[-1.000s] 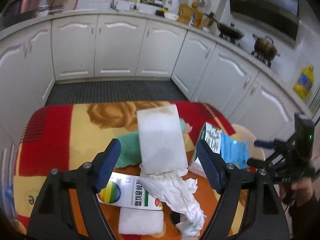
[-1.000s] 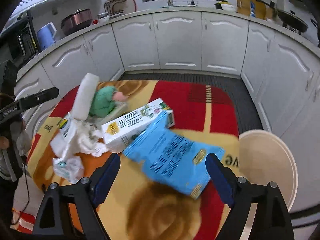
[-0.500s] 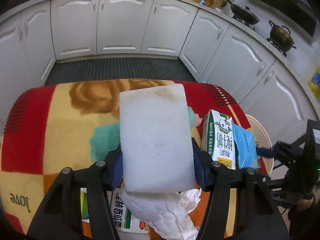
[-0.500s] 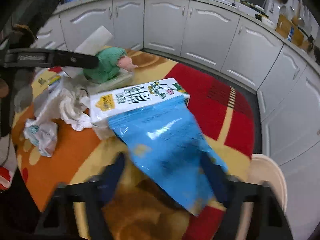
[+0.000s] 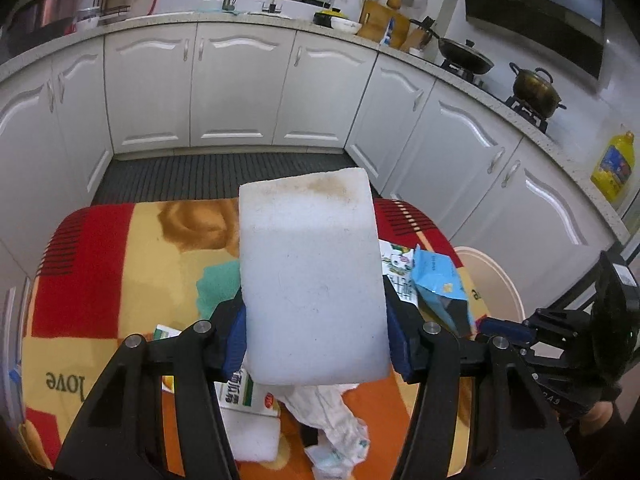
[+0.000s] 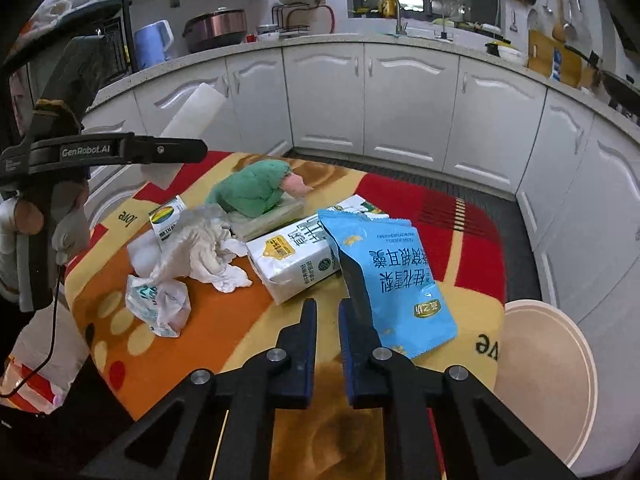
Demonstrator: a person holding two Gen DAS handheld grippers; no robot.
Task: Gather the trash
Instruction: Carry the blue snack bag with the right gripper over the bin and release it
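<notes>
White sponge [image 5: 312, 280]; blue packet [image 6: 390, 276]; red-yellow-orange checked cloth [image 6: 224, 320].
</notes>
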